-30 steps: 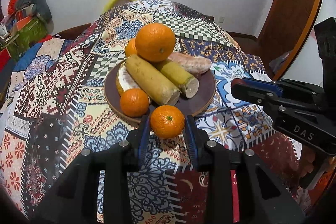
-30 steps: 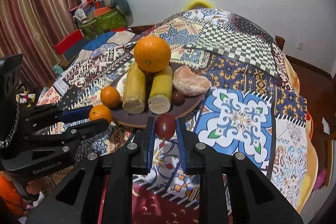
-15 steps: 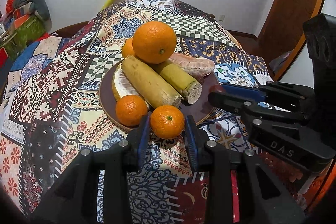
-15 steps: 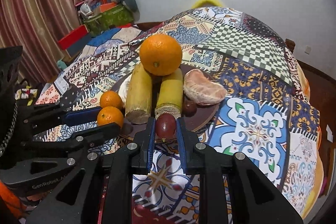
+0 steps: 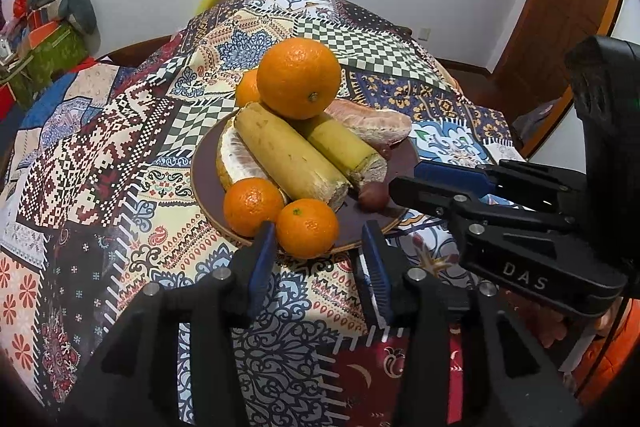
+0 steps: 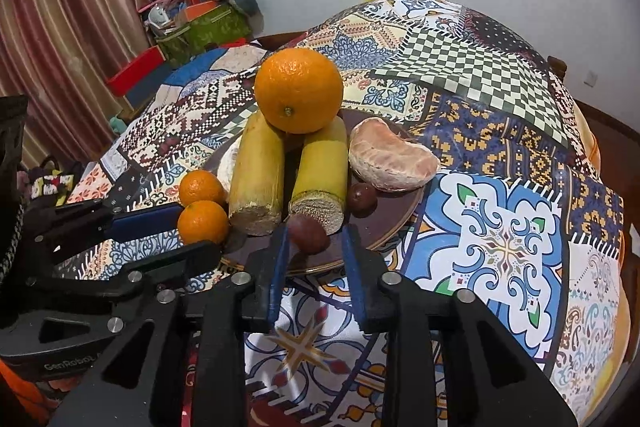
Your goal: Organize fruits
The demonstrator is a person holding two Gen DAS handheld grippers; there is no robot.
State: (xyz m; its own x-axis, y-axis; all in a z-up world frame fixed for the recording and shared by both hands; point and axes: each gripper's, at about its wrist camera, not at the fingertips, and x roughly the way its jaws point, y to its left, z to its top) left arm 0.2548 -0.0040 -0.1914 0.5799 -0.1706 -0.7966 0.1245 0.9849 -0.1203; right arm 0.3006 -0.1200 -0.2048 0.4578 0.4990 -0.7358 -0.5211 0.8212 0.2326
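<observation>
A brown plate (image 5: 202, 183) (image 6: 404, 215) holds two sugarcane pieces (image 5: 288, 155) (image 6: 256, 175), a big orange (image 5: 298, 83) (image 6: 298, 89) on top, peeled pomelo segments (image 5: 372, 125) (image 6: 392, 159) and small mandarins. My left gripper (image 5: 318, 247) is open around a mandarin (image 5: 306, 227) (image 6: 202, 221) resting on the plate's near rim. My right gripper (image 6: 314, 247) is open around a dark passion fruit (image 6: 308, 233) (image 5: 372, 195) lying on the plate. It also shows in the left wrist view (image 5: 404, 183).
A second passion fruit (image 6: 360, 199) lies by the pomelo. Another mandarin (image 5: 252, 205) sits beside the one between my left jaws. The patchwork tablecloth (image 5: 120, 147) covers the round table. Boxes and clutter (image 6: 192, 23) stand at the far left by the curtain.
Both grippers have opened. The mandarin and the passion fruit, held above the plate's edge before, now rest on the plate. Both grippers moved forward towards the plate.
</observation>
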